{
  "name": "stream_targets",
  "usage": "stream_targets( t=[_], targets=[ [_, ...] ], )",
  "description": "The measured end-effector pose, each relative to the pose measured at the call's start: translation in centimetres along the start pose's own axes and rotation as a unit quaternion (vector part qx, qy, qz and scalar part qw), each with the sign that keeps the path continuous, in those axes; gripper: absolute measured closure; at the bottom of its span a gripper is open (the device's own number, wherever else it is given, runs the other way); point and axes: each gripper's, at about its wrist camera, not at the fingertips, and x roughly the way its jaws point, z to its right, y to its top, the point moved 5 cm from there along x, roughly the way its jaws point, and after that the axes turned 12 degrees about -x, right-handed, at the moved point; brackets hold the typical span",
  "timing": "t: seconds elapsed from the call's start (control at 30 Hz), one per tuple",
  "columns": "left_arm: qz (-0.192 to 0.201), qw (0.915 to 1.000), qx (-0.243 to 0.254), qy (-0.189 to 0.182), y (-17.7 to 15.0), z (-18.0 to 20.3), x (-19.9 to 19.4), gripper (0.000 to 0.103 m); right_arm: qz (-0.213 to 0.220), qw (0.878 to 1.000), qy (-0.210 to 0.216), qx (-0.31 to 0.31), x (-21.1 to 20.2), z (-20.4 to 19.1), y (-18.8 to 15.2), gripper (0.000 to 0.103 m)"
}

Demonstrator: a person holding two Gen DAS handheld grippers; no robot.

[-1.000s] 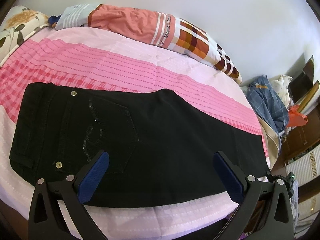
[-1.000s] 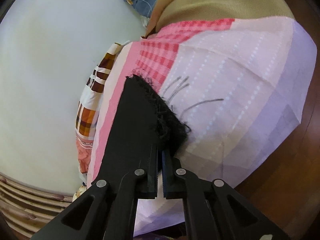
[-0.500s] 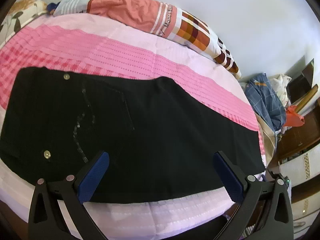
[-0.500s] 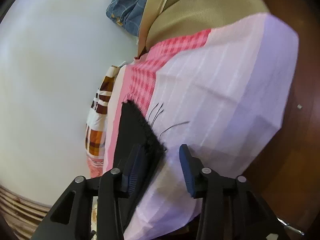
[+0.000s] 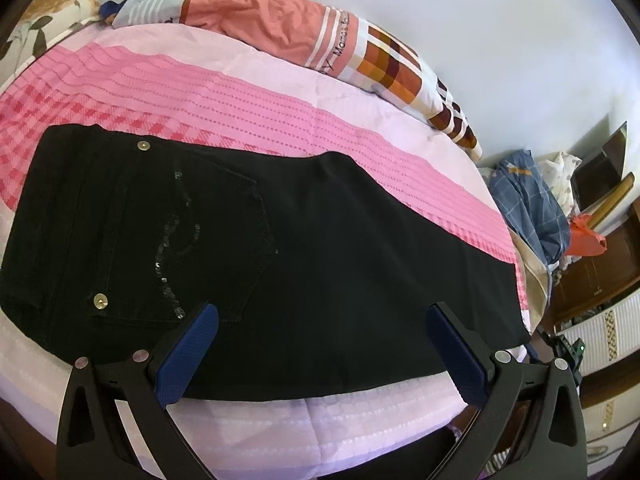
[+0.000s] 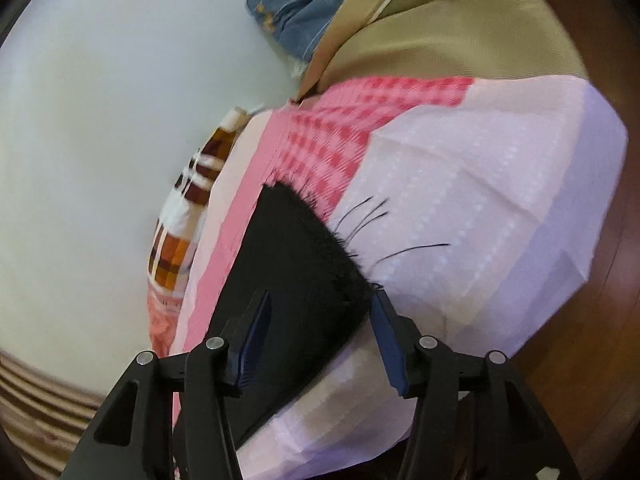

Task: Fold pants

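Both claws, left claw [image 5: 320, 344] and right claw [image 6: 320, 324], gape over black pants [image 5: 300, 280]; quilt [image 5: 344, 36] reads "Mama".

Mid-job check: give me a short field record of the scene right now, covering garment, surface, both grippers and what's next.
garment: black denim pants lying flat, already doubled leg on leg, sequinned back pocket facing up
hem: frayed hem end with loose threads, near the bed's corner
surface: pink and lilac bedsheet
left gripper: open, above the pants' near edge, holding nothing
right gripper: open, fingers either side of the hem corner, not clamped
clutter: orange patterned quilt along the wall
next, probably: close on the hem and carry it toward the waistband
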Motion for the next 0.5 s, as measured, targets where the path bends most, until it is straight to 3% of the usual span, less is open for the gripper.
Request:
stream_targets(
  t=[0.13,0.23,0.4,0.5],
  targets=[
    [-0.008,0.9998,-0.017,-0.001,0.0,-1.0,0.4,0.000,-0.004,1.000,0.022,0.015,1.3,-0.6,-0.1,0.055],
    [-0.005,0.9994,-0.032,-0.009,0.1,-1.6,0.0,0.000,-0.015,1.000,-0.010,-0.019,2.0,-1.3,-0.4,0.094],
    [0.000,0.9995,-0.032,-0.008,0.2,-2.2,-0.3,0.000,-0.017,1.000,-0.015,0.013,2.4,-0.1,-0.6,0.094],
    [0.001,0.9990,-0.042,-0.013,0.2,-2.6,-0.4,0.000,-0.005,0.999,0.007,0.038,2.5,0.0,-0.5,0.081]
  ],
)
